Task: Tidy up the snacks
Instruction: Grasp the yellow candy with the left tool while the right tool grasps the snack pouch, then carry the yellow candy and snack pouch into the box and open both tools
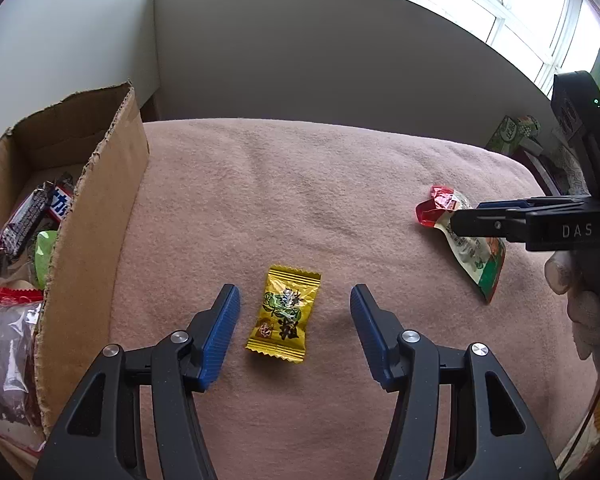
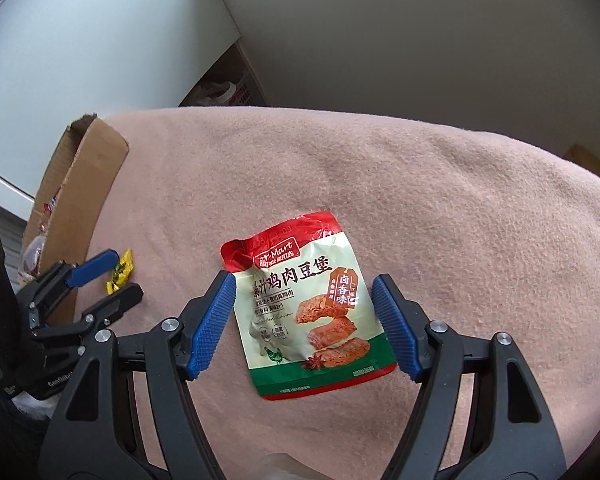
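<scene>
A small yellow candy packet (image 1: 284, 314) lies flat on the pink blanket (image 1: 300, 184). My left gripper (image 1: 294, 290) is open just above it, one blue pad on each side with a gap to both. To the right lies a red, white and green snack pouch (image 1: 480, 256), its face printed with meat pieces (image 2: 308, 308). My right gripper (image 2: 304, 278) straddles the pouch, open, its pads near the pouch's side edges but not pressing. From the side the right gripper (image 1: 466, 214) hangs over the pouch's top. The left gripper (image 2: 126, 274) and yellow candy (image 2: 125, 265) show at left.
An open cardboard box (image 1: 100, 200) stands at the blanket's left edge (image 2: 88, 184), holding several snacks, among them a dark bar (image 1: 24, 216) and a green packet (image 1: 44, 256). A gloved hand (image 1: 580, 300) holds the right gripper. Green cartons (image 1: 512, 132) sit beyond the far right edge.
</scene>
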Available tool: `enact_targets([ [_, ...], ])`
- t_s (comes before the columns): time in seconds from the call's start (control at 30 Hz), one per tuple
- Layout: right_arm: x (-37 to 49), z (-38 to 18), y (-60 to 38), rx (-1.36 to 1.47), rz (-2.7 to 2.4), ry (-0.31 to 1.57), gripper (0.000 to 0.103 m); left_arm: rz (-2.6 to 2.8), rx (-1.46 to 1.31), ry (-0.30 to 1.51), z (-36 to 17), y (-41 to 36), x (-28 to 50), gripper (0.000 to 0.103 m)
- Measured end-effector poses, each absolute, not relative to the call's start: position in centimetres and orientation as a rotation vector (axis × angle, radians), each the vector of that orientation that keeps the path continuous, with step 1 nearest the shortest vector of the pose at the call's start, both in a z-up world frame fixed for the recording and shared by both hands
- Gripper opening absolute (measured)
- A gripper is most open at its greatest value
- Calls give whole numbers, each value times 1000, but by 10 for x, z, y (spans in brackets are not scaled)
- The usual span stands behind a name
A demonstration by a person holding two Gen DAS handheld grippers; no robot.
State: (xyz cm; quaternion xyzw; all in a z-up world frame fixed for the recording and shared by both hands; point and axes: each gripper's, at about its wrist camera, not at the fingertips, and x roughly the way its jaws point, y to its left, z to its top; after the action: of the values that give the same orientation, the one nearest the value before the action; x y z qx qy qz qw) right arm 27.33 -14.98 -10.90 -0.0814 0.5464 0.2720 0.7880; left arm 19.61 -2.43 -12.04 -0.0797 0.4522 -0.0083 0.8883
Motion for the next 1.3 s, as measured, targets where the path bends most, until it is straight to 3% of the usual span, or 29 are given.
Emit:
enact_targets([
  [0.07,269,-111,-143,-239,577,1172,73,-15,-152,936,-122,-27,198,55],
  [0.3,258,-116,-122,-386,540,1147,73,7,-147,911,-123,-20,194,24],
  [0.47,248,-116,-112,-471,543,1124,72,-7,-146,906,-122,-17,187,24],
  [0.6,236,-114,-113,-460,556,1122,60,-9,-157,902,-121,-13,178,24],
  [0.67,232,-112,-114,-445,572,1126,48,-15,-147,901,-120,-17,177,24],
  [1.13,212,-90,-129,-330,579,1086,20,-54,-166,885,-113,-16,164,23],
  [1.3,221,-81,-139,-302,581,1068,17,-68,-166,872,-107,-15,159,23],
])
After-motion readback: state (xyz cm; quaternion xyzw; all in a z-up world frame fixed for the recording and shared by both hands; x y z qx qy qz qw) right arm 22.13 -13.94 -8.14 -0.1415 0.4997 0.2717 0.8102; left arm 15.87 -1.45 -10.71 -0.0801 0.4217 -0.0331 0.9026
